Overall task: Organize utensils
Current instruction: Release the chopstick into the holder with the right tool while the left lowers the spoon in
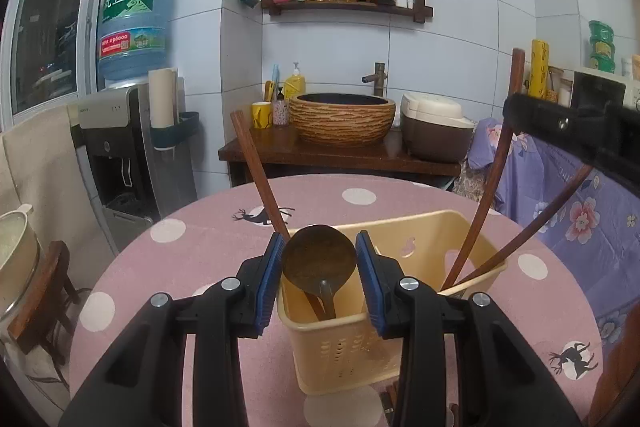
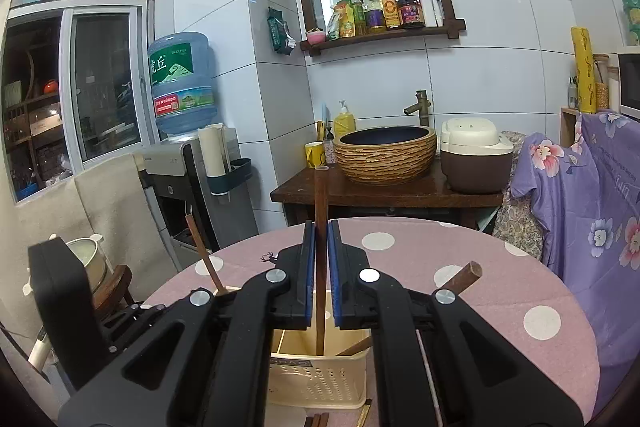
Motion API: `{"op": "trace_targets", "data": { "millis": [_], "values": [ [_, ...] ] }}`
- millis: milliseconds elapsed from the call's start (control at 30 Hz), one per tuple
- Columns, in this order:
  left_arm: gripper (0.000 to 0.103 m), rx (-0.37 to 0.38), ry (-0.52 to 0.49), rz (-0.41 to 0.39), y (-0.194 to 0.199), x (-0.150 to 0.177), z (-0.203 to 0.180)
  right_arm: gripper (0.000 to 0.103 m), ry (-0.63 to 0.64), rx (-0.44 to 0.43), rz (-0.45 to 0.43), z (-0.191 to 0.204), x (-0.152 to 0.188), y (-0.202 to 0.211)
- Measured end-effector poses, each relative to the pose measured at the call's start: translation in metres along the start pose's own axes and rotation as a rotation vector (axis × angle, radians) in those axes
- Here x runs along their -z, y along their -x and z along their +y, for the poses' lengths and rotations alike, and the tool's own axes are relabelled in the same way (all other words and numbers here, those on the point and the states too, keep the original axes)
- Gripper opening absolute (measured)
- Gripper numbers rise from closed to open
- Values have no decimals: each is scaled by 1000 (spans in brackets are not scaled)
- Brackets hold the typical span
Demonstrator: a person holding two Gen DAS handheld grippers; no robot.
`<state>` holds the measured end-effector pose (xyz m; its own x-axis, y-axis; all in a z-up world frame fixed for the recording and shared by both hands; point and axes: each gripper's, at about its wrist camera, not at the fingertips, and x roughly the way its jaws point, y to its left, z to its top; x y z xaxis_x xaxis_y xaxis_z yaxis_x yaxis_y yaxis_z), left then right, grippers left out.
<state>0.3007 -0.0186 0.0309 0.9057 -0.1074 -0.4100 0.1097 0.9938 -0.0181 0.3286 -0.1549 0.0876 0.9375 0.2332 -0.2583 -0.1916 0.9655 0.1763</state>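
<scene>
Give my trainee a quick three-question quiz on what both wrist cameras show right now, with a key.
1. True or false: the right tongs are closed on an upright wooden utensil handle whose lower end sits inside the yellow caddy.
2. What do the left tongs straddle? A) a ladle bowl, B) a fork, C) a cup.
3. Fill in: the caddy stands on a pink tablecloth patterned with white ____.

Key: 1 true. 2 A; the dark ladle sits between the open blue pads, and a firm grip cannot be confirmed. 3 dots.
</scene>
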Motion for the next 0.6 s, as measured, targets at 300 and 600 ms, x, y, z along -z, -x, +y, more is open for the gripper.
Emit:
{"op": "trace_targets", "data": {
  "millis": [300,600],
  "values": [
    [49,4,-21,-19,9,2,-4,8,-1,-1,-10,-1,0,3],
    [84,-2,-29,-87,56,13,-2,54,21,-4,-104,-4,-3,41]
  ]
}}
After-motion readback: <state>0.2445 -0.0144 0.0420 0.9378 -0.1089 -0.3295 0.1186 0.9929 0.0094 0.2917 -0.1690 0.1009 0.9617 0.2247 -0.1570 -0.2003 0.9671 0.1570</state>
